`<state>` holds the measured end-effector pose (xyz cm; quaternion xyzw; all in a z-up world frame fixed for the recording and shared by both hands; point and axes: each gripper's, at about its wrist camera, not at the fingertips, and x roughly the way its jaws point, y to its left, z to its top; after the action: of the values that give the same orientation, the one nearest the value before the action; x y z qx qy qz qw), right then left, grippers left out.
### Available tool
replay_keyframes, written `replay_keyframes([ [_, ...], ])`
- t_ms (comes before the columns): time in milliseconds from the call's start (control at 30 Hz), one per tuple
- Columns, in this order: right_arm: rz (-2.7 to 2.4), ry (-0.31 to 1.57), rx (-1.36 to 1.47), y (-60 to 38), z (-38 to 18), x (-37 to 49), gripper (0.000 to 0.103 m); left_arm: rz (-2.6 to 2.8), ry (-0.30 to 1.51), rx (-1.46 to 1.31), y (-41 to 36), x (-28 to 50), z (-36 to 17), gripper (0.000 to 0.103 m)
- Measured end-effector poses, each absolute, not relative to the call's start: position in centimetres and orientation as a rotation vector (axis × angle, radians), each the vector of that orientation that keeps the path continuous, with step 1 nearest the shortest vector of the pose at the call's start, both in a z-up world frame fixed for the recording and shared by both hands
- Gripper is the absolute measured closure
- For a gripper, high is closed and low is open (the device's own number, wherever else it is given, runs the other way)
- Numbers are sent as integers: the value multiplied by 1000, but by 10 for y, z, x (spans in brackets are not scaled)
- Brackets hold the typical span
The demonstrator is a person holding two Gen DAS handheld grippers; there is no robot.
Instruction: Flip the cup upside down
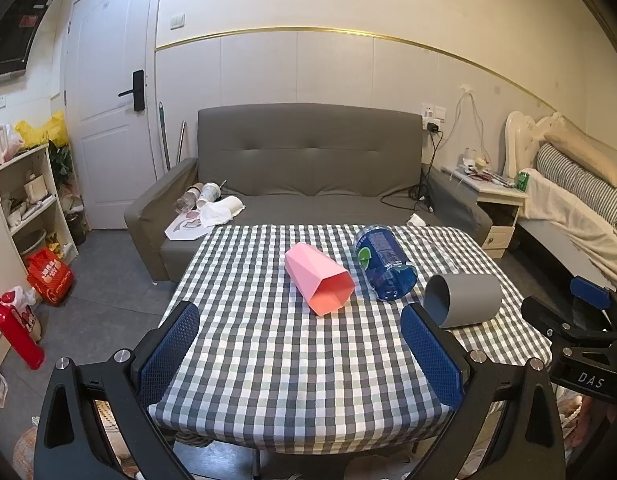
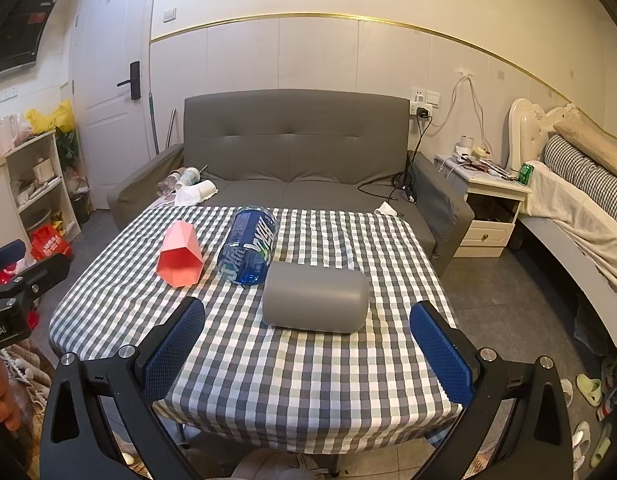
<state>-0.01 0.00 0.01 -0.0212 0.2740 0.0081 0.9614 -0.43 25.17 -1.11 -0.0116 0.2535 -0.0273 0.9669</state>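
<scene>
A pink faceted cup (image 1: 320, 278) lies on its side on the checked tablecloth (image 1: 268, 360), mouth toward me; it also shows in the right wrist view (image 2: 180, 254). A grey cup (image 1: 462, 299) lies on its side to the right, mouth facing left; in the right wrist view it (image 2: 315, 298) lies straight ahead. A blue bottle (image 1: 384, 262) lies between them, also in the right wrist view (image 2: 250, 246). My left gripper (image 1: 300, 346) is open and empty over the near table edge. My right gripper (image 2: 308, 346) is open and empty, just short of the grey cup.
A grey sofa (image 1: 308, 160) stands behind the table, with cups and cloth on its left seat. A shelf (image 1: 28, 208) is at the left, a nightstand (image 2: 492, 200) and bed (image 2: 580, 208) at the right. Slippers (image 2: 588, 392) lie on the floor.
</scene>
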Motion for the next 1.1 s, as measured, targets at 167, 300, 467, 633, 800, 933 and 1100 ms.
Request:
replay_keyframes([
  [167, 17, 556, -44, 3, -1, 0, 0, -54, 513, -21, 251, -4, -11, 0],
  [300, 16, 556, -44, 3, -1, 0, 0, -54, 514, -20, 251, -3, -11, 0],
  [467, 18, 557, -43, 3, -1, 0, 0, -54, 514, -20, 250, -3, -11, 0],
  [633, 17, 558, -43, 3, -1, 0, 0, -54, 515, -19, 251, -3, -11, 0],
  [800, 18, 558, -42, 3, -1, 0, 0, -53, 514, -19, 250, -3, -11, 0],
  [933, 18, 558, -42, 3, -1, 0, 0, -53, 515, -17, 250, -3, -11, 0],
  [1100, 18, 559, -42, 3, -1, 0, 0, -51, 515, -16, 250, -3, -10, 0],
])
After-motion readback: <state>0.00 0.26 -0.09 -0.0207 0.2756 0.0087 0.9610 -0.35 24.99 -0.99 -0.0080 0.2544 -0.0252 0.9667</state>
